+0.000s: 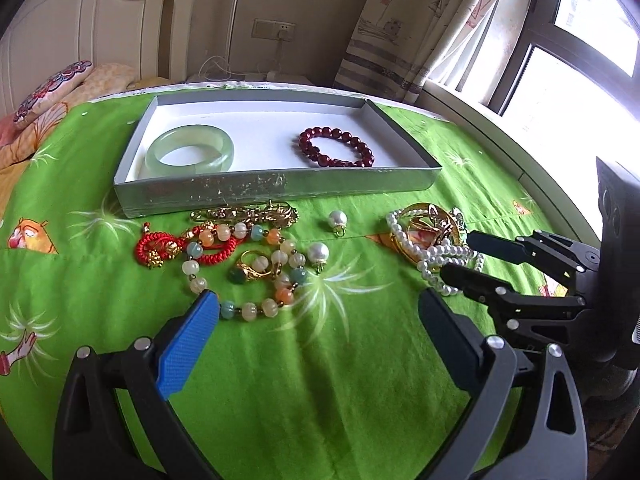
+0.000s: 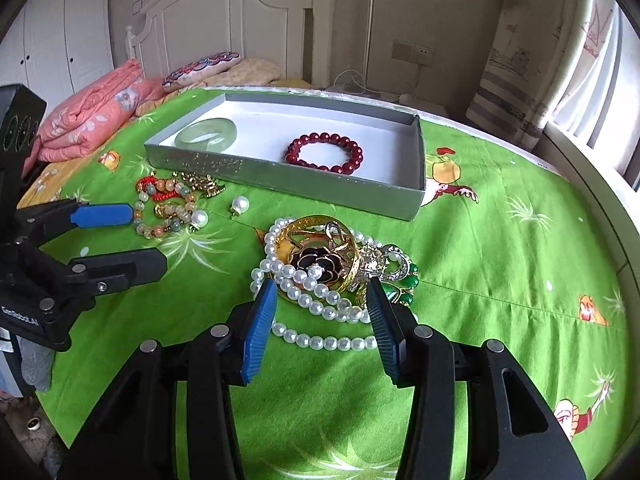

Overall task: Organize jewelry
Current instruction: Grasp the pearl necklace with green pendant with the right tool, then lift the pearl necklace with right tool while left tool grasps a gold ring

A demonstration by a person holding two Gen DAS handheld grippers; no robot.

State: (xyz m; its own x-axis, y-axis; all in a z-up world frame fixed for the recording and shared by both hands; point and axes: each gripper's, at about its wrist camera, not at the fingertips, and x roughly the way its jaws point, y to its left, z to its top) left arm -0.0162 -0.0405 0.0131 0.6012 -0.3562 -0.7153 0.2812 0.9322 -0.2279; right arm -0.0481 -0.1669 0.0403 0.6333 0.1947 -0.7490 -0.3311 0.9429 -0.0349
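A grey box with a white floor holds a pale jade bangle and a dark red bead bracelet. Loose jewelry lies in front of it on the green sheet. My left gripper stands wide open, its blue pad beside a multicoloured bead necklace that is tangled with a red cord bracelet and a gold ring. My right gripper is open, with a pearl necklace, a gold bangle and a black flower brooch piled between its fingers.
Two pearl earrings and a gold chain lie near the box front. A green enamel piece sits right of the pile. A folded pink quilt and a pillow lie at the bed's head. A window is on the right.
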